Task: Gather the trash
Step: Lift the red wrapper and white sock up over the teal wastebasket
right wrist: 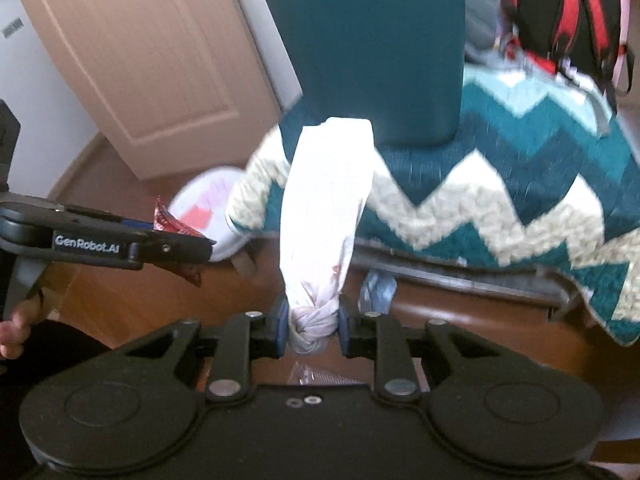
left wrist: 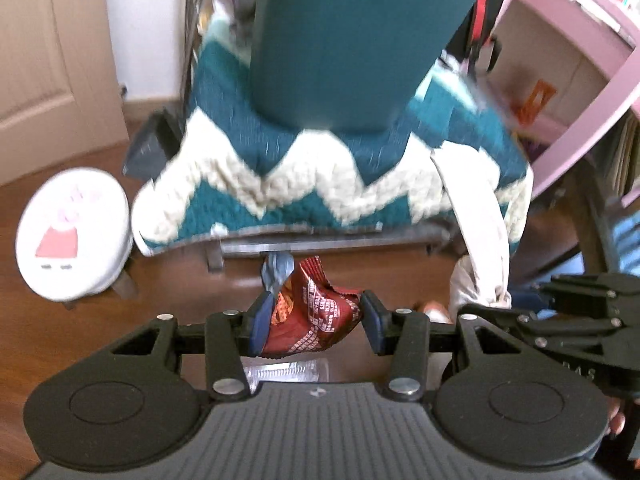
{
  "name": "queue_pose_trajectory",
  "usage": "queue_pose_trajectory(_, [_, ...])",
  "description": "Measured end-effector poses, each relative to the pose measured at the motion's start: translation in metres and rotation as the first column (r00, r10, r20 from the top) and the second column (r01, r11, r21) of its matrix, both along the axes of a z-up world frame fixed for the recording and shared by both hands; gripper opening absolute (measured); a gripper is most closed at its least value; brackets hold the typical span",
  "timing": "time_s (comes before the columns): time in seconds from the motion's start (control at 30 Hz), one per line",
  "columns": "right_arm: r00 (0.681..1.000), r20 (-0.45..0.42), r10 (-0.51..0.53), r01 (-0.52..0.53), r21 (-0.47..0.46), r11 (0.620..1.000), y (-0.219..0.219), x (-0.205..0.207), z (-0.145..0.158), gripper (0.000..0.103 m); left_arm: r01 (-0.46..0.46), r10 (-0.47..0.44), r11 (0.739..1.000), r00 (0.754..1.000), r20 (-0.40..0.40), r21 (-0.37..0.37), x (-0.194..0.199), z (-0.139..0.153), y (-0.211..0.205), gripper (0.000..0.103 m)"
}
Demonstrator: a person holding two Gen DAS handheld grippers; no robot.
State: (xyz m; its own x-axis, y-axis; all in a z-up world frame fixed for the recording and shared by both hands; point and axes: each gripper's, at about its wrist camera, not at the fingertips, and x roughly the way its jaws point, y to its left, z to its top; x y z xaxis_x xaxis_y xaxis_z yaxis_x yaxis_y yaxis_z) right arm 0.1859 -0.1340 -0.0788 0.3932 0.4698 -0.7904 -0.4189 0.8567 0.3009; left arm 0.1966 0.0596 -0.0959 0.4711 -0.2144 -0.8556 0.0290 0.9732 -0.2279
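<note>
My left gripper (left wrist: 310,322) is shut on a crumpled red snack wrapper (left wrist: 316,316) and holds it above the wooden floor, in front of a chair. My right gripper (right wrist: 312,326) is shut on the knotted end of a white bag (right wrist: 326,208) that hangs off the chair's zigzag cushion (right wrist: 500,184). The bag also shows in the left wrist view (left wrist: 476,220), with the right gripper (left wrist: 472,312) at its lower end. In the right wrist view the left gripper (right wrist: 192,246) is at the left with the red wrapper (right wrist: 172,224). A crumpled blue-grey scrap (left wrist: 276,272) lies under the chair.
The chair has a teal backrest (left wrist: 352,40) and a teal-and-cream cushion (left wrist: 320,184). A small white stool (left wrist: 74,236) stands at the left. A door (right wrist: 140,60) is behind it. A pink shelf (left wrist: 580,80) and a red-black backpack (right wrist: 568,12) are to the right.
</note>
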Motion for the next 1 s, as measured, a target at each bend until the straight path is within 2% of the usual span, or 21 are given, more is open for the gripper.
queue_pose_trajectory(0.17, [0.992, 0.122, 0.020, -0.022, 0.012, 1.000, -0.003, -0.003, 0.046, 0.023, -0.017, 0.016, 1.000, 0.991, 0.130, 0.007, -0.002, 0.053, -0.013, 0.046])
queue_pose_trajectory(0.3, [0.974, 0.226, 0.026, -0.032, 0.026, 0.999, -0.007, 0.004, 0.079, 0.023, -0.030, 0.028, 1.000, 0.974, 0.225, 0.005, 0.004, 0.094, -0.023, 0.046])
queue_pose_trajectory(0.57, [0.924, 0.381, -0.026, 0.005, 0.054, 0.999, -0.015, 0.038, 0.141, 0.023, -0.058, 0.056, 0.998, 0.917, 0.396, -0.007, 0.029, 0.168, -0.034, 0.046])
queue_pose_trajectory(0.8, [0.874, 0.482, -0.059, 0.032, 0.063, 0.997, -0.017, 0.074, 0.185, 0.023, -0.064, 0.043, 0.998, 0.882, 0.469, 0.027, 0.063, 0.215, -0.045, 0.046])
queue_pose_trajectory(1.0, [0.862, 0.500, -0.085, 0.065, 0.058, 0.996, -0.015, 0.113, 0.199, 0.023, -0.085, 0.049, 0.995, 0.869, 0.493, 0.050, 0.104, 0.235, -0.051, 0.046])
